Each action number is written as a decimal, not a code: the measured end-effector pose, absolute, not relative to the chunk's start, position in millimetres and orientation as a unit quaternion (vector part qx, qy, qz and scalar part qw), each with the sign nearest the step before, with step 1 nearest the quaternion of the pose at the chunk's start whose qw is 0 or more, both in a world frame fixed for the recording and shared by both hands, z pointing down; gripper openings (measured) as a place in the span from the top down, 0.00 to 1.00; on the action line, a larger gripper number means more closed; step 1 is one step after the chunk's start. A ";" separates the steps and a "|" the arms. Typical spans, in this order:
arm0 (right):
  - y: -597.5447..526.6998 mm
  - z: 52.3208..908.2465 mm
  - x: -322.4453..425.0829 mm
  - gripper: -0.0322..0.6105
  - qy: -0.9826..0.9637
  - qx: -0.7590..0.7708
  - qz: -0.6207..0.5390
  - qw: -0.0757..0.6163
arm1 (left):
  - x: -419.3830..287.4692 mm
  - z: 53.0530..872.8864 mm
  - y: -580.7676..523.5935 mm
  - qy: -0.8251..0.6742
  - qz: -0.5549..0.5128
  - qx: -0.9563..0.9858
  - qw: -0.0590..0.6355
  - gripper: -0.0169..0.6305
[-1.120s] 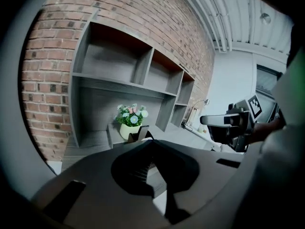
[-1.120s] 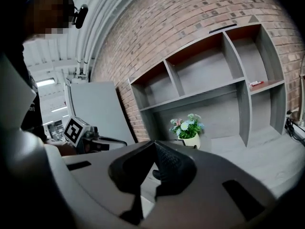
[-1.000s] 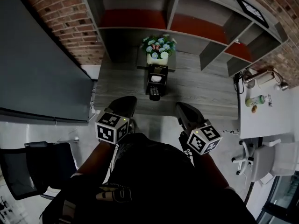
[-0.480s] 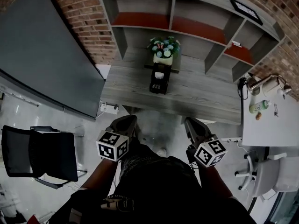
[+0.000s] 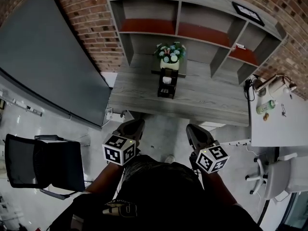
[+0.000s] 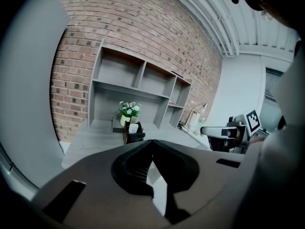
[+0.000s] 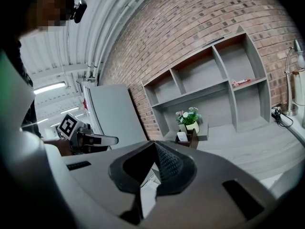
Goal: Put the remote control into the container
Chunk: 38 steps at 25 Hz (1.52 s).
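A: What is in the container [image 5: 166, 86]?

B: It is a black box on the desk [image 5: 207, 100], just in front of the flower pot [image 5: 169, 63]. A white thing [image 5: 166, 80] sits in the part next to the flower pot.

A: And where is the remote control?

B: There is a dark shape [image 5: 165, 93] in the part farthest from the flower pot. It may be the remote control, but it is too small to tell.

A: Are the fingers near it?

B: No. The left gripper [image 5: 136, 124] and the right gripper [image 5: 191, 128] are both well apart from the flower pot. They are off the desk and over the floor. The box and its dark shape lie between them and the flower pot.

A: Are the fingers open?

B: No. The left jaws are pressed together with nothing in them. The right jaws are pressed together too, and they hold nothing.
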State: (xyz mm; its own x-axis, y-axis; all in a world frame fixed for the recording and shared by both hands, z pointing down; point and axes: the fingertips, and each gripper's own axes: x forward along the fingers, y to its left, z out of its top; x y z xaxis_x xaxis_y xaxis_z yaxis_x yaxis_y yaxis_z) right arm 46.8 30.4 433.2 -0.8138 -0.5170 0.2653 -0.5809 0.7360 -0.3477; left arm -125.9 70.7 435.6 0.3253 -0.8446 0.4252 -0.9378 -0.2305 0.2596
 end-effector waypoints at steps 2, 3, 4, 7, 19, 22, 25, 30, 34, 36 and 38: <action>33.7 431.1 36.6 0.94 -0.923 0.308 0.217 0.079 | -128.3 429.2 73.5 -0.560 0.110 0.790 0.224 0.96; 36.1 429.2 30.4 0.94 -0.922 0.311 0.217 0.081 | -130.0 427.4 75.2 -0.554 0.116 0.796 0.217 0.96; 38.5 427.1 24.1 0.94 -0.921 0.314 0.216 0.080 | -132.1 427.0 76.5 -0.548 0.121 0.800 0.214 0.96; 45.4 423.7 9.1 0.94 -0.917 0.327 0.217 0.074 | -140.2 431.8 77.4 -0.532 0.126 0.809 0.215 0.96; 68.2 449.3 -9.9 0.94 -0.897 0.364 0.223 0.112 | -162.9 443.0 82.3 -0.497 0.135 0.829 0.218 0.96; 68.7 446.7 -12.8 0.94 -0.900 0.363 0.211 0.115 | -164.6 444.3 83.3 -0.495 0.136 0.830 0.217 0.96; 69.4 445.9 -13.8 0.94 -0.900 0.364 0.210 0.117 | -165.8 443.1 84.6 -0.494 0.136 0.831 0.216 0.96; 69.0 441.9 -14.0 0.94 -0.902 0.362 0.206 0.115 | -165.1 443.3 86.6 -0.496 0.136 0.830 0.218 0.96; 68.8 440.1 -12.1 0.94 -0.902 0.361 0.205 0.114 | -164.5 441.9 87.7 -0.498 0.134 0.828 0.219 0.96; 68.5 440.2 -11.5 0.94 -0.903 0.361 0.204 0.114 | -164.2 440.4 86.8 -0.499 0.134 0.828 0.216 0.96; 68.9 441.2 -11.5 0.94 -0.903 0.360 0.205 0.113 | -163.7 440.3 86.9 -0.501 0.133 0.828 0.216 0.96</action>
